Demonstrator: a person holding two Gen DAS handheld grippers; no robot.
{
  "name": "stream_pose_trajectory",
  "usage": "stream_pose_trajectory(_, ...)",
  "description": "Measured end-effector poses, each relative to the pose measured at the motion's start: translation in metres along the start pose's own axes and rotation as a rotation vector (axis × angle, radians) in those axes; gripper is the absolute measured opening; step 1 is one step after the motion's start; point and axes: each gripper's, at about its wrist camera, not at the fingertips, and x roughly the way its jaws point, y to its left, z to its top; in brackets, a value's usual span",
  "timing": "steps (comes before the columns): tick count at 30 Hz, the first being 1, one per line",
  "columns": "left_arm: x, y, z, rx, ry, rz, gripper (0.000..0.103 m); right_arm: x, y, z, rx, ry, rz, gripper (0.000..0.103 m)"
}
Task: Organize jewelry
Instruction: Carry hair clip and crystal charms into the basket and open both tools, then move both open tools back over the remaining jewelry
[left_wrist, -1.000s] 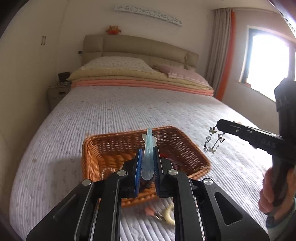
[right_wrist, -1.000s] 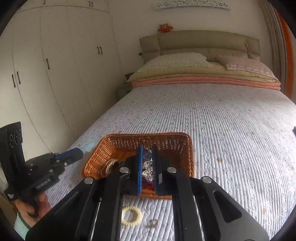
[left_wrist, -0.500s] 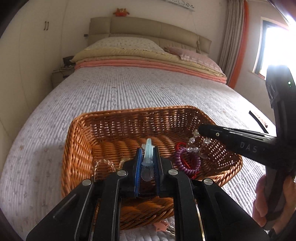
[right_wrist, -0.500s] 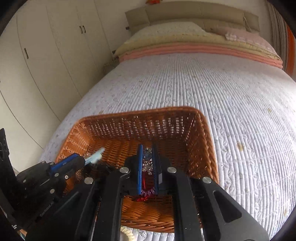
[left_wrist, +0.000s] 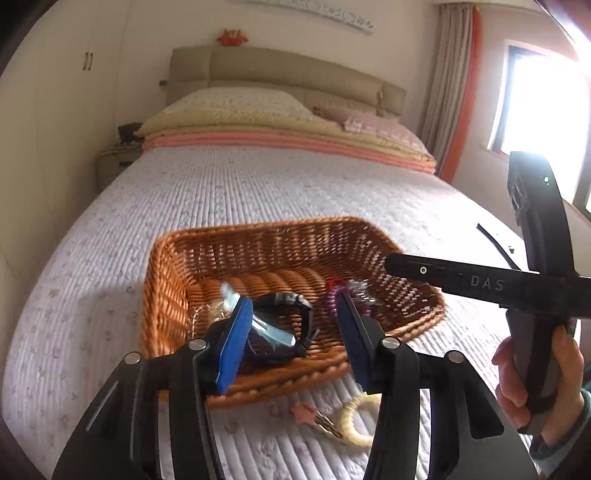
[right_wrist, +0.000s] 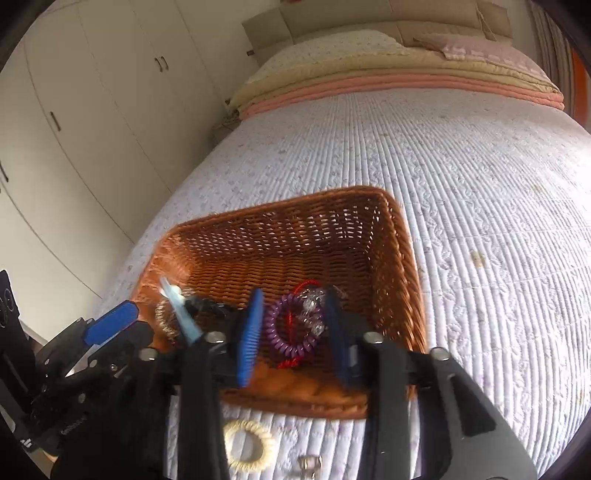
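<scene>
Change: both grippers, clamped a second ago above the bed, are now over the wicker basket (left_wrist: 177, 266) with their jaws opening.
Left gripper (left_wrist: 291, 332): about half open; the pale blue hair clip (left_wrist: 271, 330) leans on the left pad only, slipping free over a black watch (left_wrist: 291, 301).
Right gripper (right_wrist: 293, 332): about half open, touching nothing; the clear bead bracelet (right_wrist: 314, 306) lies below on a purple coil tie (right_wrist: 291, 328) (inside the basket).
Meaning: two pieces delivered.
Left over: a cream hair tie (right_wrist: 249, 450) and a pink star clip (left_wrist: 306, 413) on the bedspread (left_wrist: 258, 192), just beside the basket.
</scene>
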Motion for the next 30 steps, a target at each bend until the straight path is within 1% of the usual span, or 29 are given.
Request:
stream_pose_trajectory(3,-0.032,-0.009,-0.003,0.022,-0.048,-0.004,0.047,-0.033,0.006,-0.009,-0.029,-0.044,0.023,0.041)
stream_pose_trajectory(7,-0.074,-0.022,-0.013,0.030,-0.109,-0.023,0.047,-0.081,0.014,-0.033,-0.062,-0.115,0.034,0.041)
stream_pose_trajectory(9,-0.087,-0.024,-0.020,0.024,-0.120,-0.034,0.047,-0.097,0.016,-0.043,-0.084,-0.134,0.027,0.041)
stream_pose_trajectory(12,-0.099,-0.028,-0.032,0.003,-0.122,-0.047,0.047,-0.105,0.024,-0.059,-0.118,-0.144,0.002,0.041)
stream_pose_trajectory(15,-0.097,-0.026,-0.048,-0.022,-0.093,-0.056,0.047,-0.109,0.027,-0.079,-0.146,-0.141,-0.019,0.041)
stream_pose_trajectory(18,-0.084,-0.022,-0.064,-0.045,-0.042,-0.056,0.047,-0.099,0.023,-0.097,-0.158,-0.118,-0.017,0.041)
stream_pose_trajectory(19,-0.080,-0.020,-0.068,-0.048,-0.027,-0.046,0.047,-0.096,0.021,-0.102,-0.155,-0.108,-0.021,0.041)
stream_pose_trajectory(21,-0.066,-0.019,-0.078,-0.037,0.013,0.001,0.046,-0.087,0.016,-0.110,-0.151,-0.088,-0.035,0.041)
stream_pose_trajectory(22,-0.062,-0.018,-0.081,-0.036,0.026,0.005,0.045,-0.082,0.014,-0.113,-0.148,-0.078,-0.035,0.041)
stream_pose_trajectory(25,-0.049,-0.011,-0.087,-0.060,0.060,-0.012,0.045,-0.067,0.007,-0.121,-0.127,-0.047,-0.028,0.040)
stream_pose_trajectory(30,-0.029,-0.003,-0.092,-0.084,0.118,-0.034,0.044,-0.052,0.002,-0.133,-0.109,-0.021,-0.029,0.040)
